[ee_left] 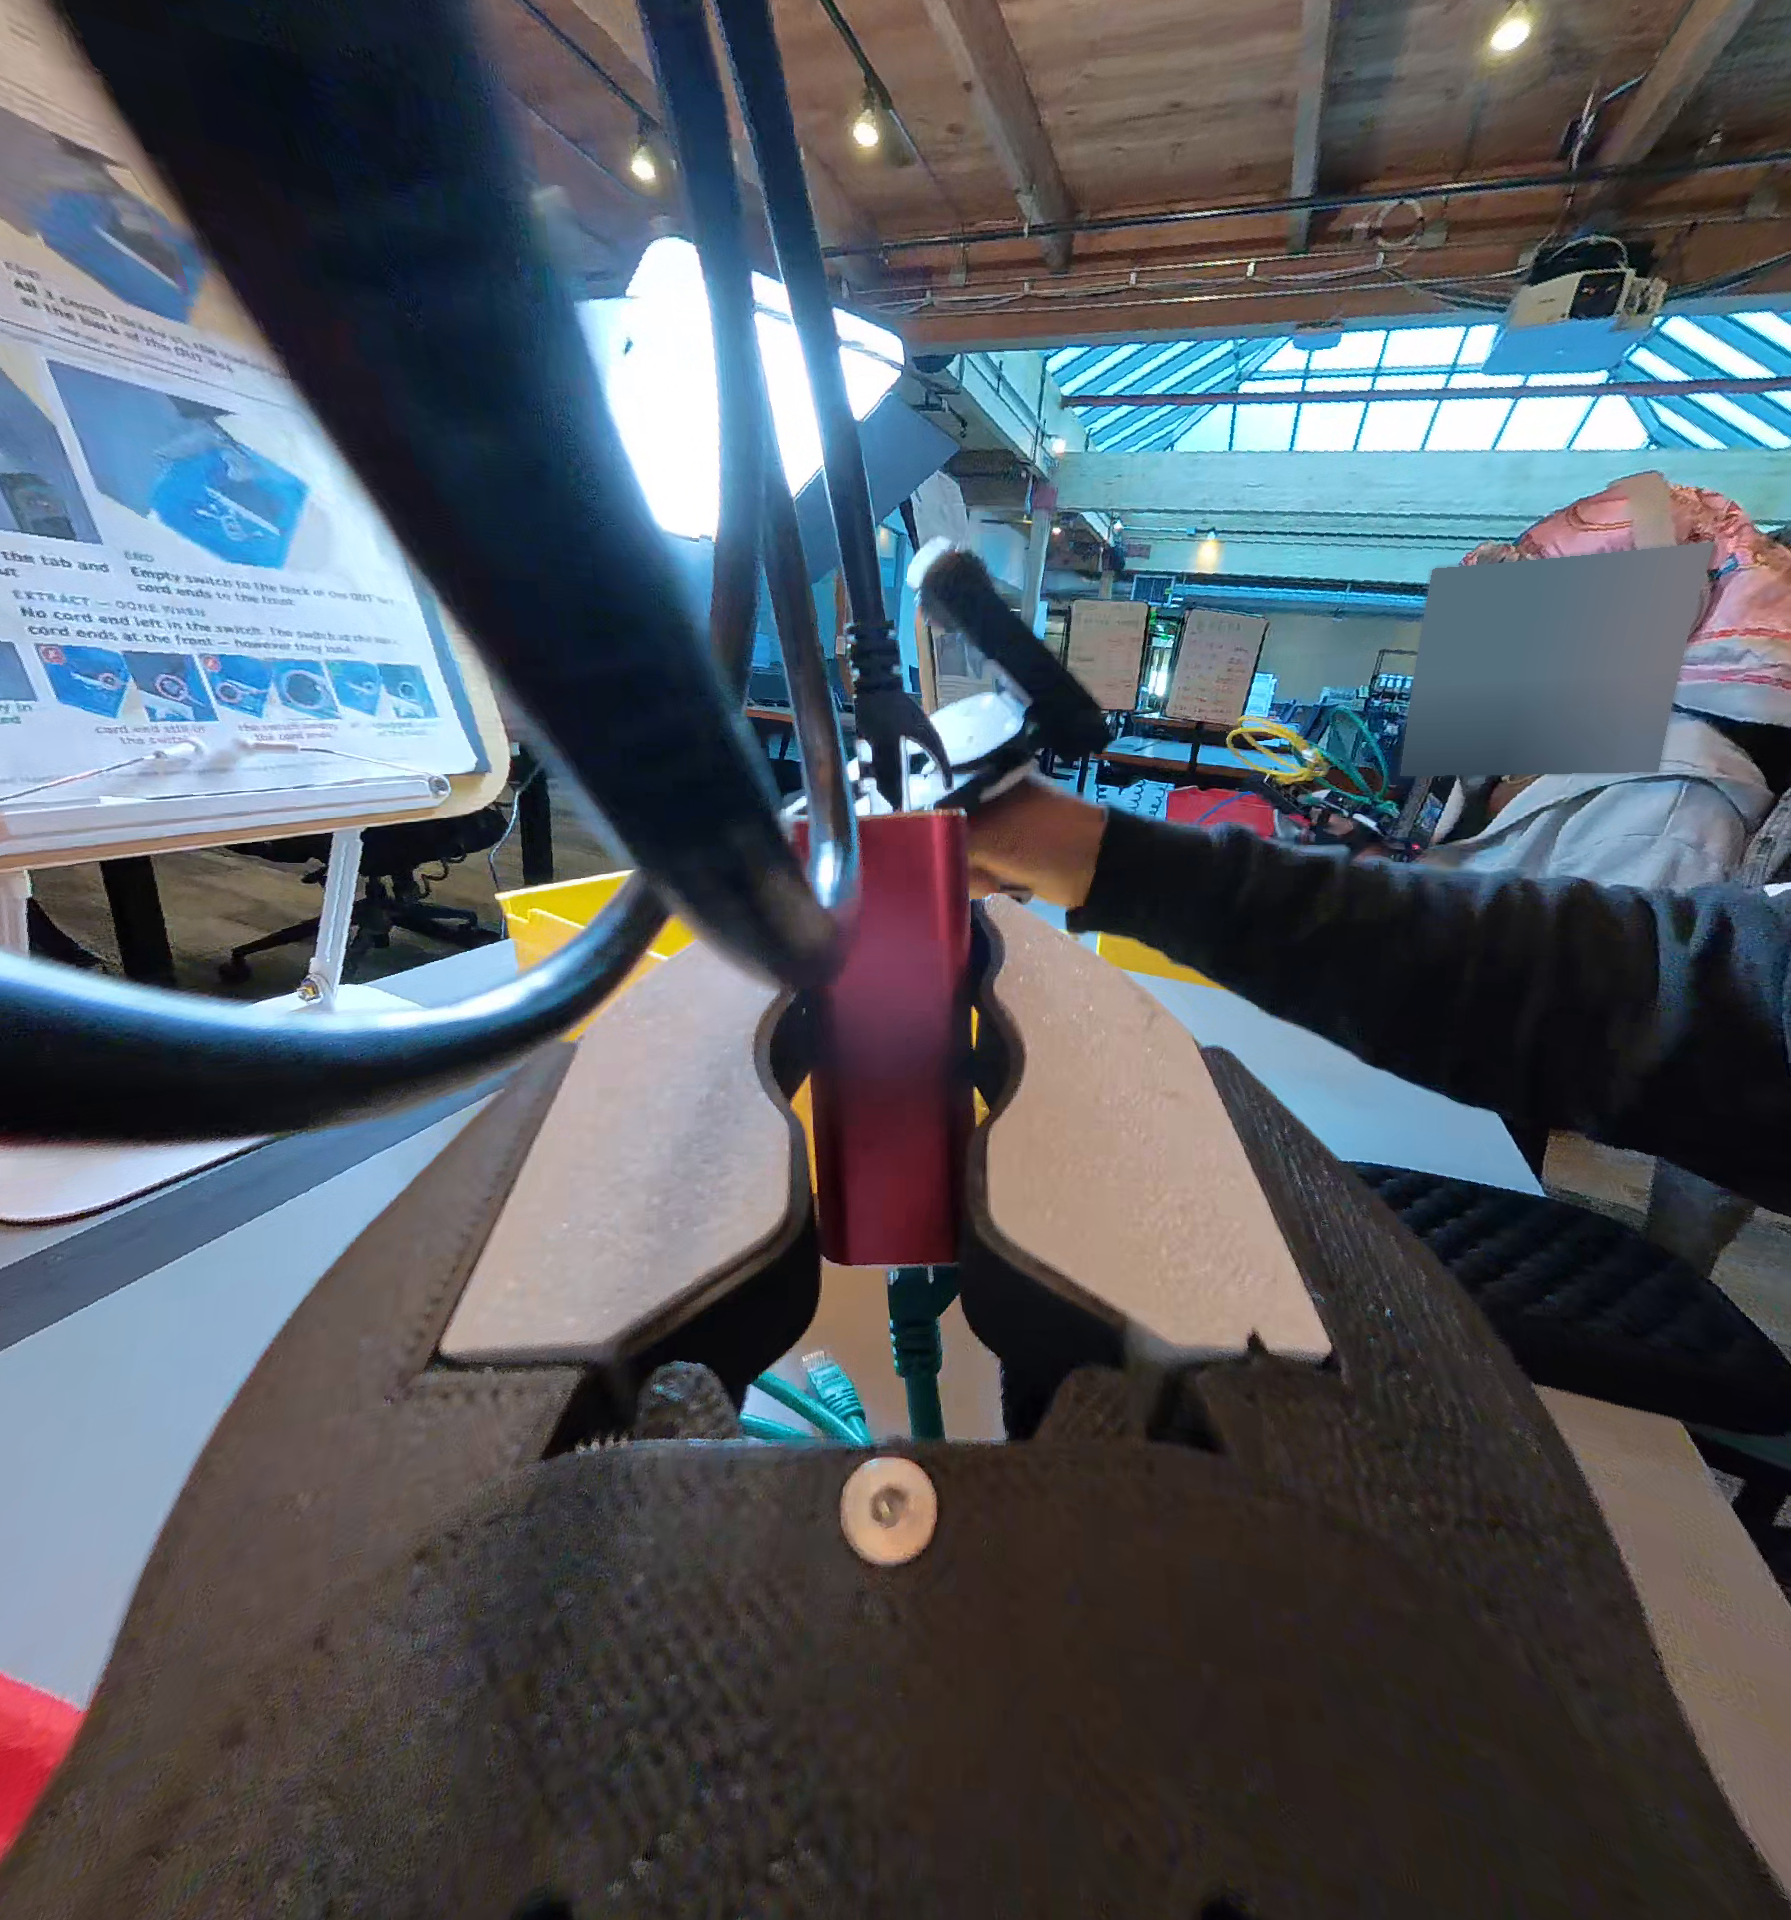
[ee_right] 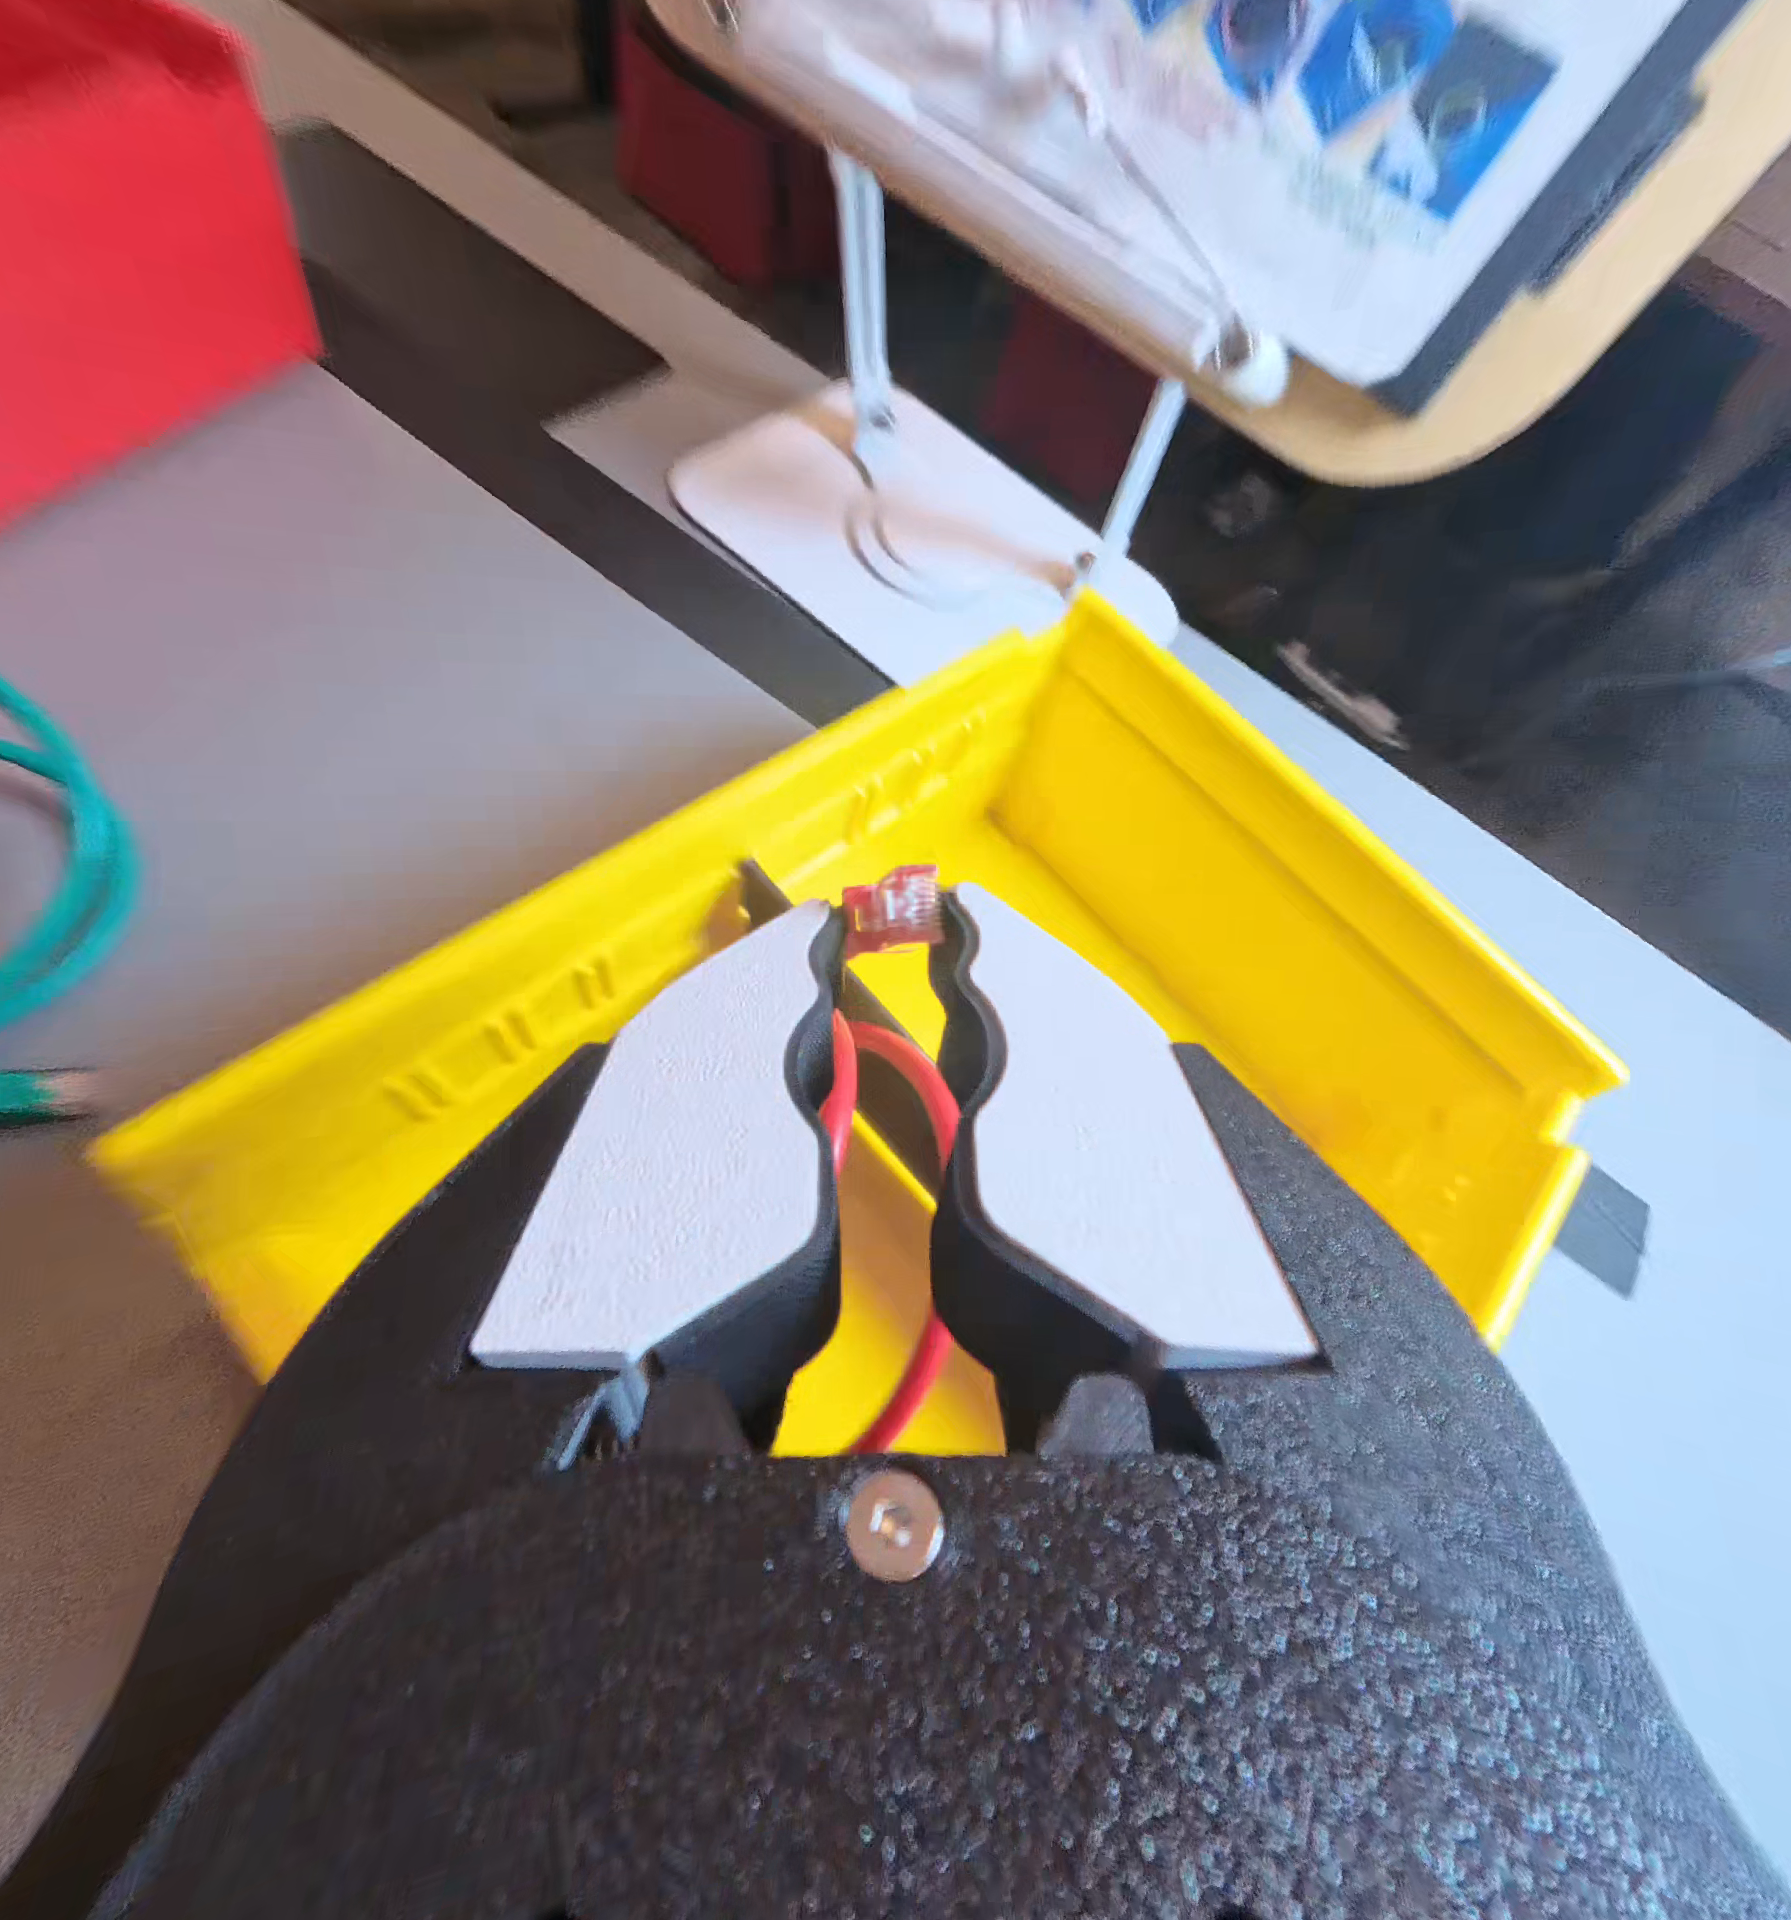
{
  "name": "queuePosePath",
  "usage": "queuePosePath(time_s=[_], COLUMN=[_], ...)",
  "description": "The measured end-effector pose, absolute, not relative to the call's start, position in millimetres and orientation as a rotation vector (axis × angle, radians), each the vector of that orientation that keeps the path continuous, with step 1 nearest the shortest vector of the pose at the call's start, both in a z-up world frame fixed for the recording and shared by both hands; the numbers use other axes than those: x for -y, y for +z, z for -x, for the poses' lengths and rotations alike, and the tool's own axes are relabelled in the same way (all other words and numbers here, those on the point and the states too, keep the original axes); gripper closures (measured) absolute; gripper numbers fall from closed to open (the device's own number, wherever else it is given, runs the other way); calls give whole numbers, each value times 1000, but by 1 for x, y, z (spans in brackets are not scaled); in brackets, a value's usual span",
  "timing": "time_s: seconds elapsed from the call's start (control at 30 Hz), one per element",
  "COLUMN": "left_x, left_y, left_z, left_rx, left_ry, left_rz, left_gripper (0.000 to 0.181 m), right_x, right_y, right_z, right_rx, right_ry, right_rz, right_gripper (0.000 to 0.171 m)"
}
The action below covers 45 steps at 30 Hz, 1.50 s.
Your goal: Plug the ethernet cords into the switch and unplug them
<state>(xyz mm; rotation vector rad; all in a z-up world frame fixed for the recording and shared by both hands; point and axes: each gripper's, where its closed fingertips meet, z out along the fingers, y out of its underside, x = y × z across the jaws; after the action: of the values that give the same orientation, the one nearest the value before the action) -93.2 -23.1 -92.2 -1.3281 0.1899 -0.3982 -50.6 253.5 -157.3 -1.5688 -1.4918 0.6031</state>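
The red switch (ee_left: 891, 1049) stands pinched between the fingers of the left gripper (ee_left: 886, 997), a green cord (ee_left: 920, 1340) plugged in below and black cords (ee_left: 860, 582) above. The right gripper (ee_right: 896, 920) pinches a red cord's plug (ee_right: 893, 907) over the yellow bin (ee_right: 1286, 935). An instruction sheet (ee_left: 143, 468) with printed text and photos stands behind.

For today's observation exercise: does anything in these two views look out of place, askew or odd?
Little stands out. The switch is clamped in the left tongs, off the table, a green cord plugged into its near end and black cords looping across the lens. The right tongs pinch a red plug over the yellow bin.
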Motion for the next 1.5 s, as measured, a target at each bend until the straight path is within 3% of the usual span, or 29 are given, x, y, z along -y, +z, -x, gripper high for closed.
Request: queuePosePath(time_s=[0.23,0.4,0.57,0.73,0.87,1.1,1.2,1.23,1.5], left_x=[15,13,11,12,17,19,21,22,28], left_y=[-105,-108,-109,-97,-75,-61,-59,-59,-71], left_z=[96,94,87,72,57,52,60,60,53], left_rx=[-163,-158,-169,-171,-140,-55,-30,-41,-169], left_ry=[-415,-427,-441,-521,-664,-744,-736,-756,-752], left_rz=[1355,1360,1364,1321,1225,1110,1073,1069,1212], left_gripper=[154,153,153,153,153,154,154,154,153], right_x=[-266,-261,-234,-124,-14,55,61,58,50], right_y=[-202,-175,-123,-94,-116,-122,-123,-123,-125], right_z=[44,33,24,36,39,51,56,58,46], right_rx=[1379,1315,1276,1426,1637,1624,1576,1547,1692], right_ry=[302,236,292,826,1402,1909,1970,1951,1867], right_rz=[1599,1506,1377,1229,1141,1101,1119,1122,1076], right_gripper=[145,131,131,132,131,139,146,158,160])
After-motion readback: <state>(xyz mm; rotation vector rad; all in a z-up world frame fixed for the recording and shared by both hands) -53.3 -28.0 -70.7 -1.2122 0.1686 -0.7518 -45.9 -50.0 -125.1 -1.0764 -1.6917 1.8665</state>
